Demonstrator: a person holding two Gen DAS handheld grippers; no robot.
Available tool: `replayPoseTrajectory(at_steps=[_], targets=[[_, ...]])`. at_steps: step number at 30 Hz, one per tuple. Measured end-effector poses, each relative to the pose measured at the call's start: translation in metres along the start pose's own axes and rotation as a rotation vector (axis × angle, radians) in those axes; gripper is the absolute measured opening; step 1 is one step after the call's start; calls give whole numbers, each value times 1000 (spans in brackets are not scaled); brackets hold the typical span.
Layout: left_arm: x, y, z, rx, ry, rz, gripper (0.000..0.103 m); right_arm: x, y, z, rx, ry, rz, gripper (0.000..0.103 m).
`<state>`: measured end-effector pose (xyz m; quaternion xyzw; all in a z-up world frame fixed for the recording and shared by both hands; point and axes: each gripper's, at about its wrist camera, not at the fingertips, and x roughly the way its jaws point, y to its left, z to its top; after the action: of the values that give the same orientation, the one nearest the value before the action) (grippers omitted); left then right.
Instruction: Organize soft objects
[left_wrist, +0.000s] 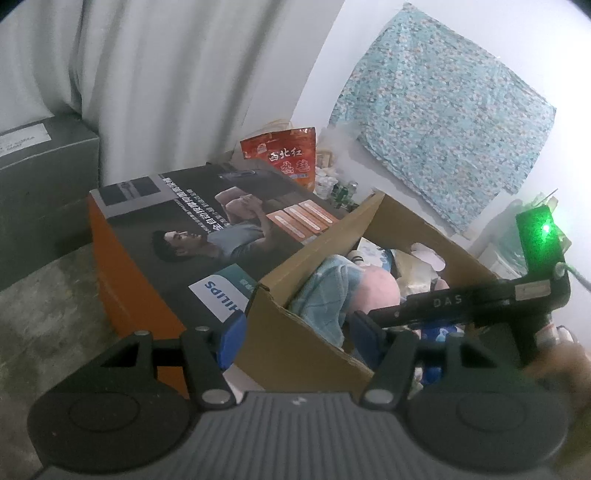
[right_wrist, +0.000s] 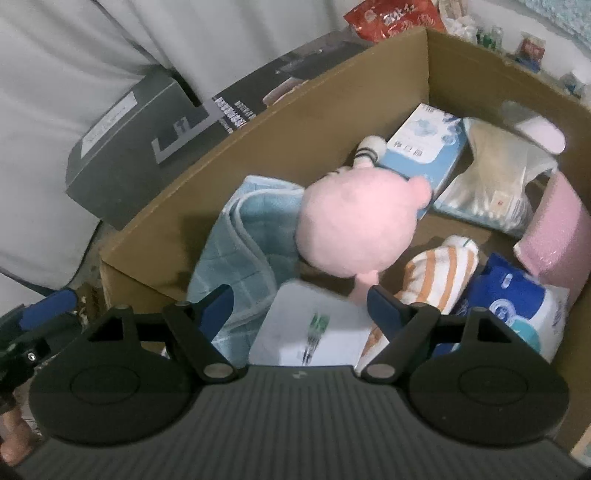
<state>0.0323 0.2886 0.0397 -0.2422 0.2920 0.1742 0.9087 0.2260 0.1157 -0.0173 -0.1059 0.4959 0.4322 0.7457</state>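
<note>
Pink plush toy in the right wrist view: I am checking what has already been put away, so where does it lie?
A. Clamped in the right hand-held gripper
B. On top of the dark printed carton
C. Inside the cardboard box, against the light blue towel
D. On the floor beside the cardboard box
C: the pink plush toy lies inside the cardboard box, against the light blue towel, beyond the open right hand-held gripper.

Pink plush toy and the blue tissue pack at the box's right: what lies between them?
An orange-and-white striped cloth lies between the pink plush toy and the blue tissue pack, seen in the right wrist view.
</note>
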Motion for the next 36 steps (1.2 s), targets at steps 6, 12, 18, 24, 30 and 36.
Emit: replayPoseTrajectory(at_steps=[6,12,18,24,30,36], targets=[[1,-2,-1,4,5,-4,64,15,0,-8,-20,61,11,83],[2,-3,-3,5,8,-5,64,28,-1,-19,10,95,12,71],[2,-4,-4,4,8,-6,64,28,-3,-25,70,133,37,63],[2,-4,-4,5,10,-5,64,28,-3,-32,95,149,83,62],[2,-6,-5,4,10,-7,64,25,-2,-34,94,128,89,62],[0,-8,-7,13,5,-7,65,8,-19,-28,161,66,140,64]])
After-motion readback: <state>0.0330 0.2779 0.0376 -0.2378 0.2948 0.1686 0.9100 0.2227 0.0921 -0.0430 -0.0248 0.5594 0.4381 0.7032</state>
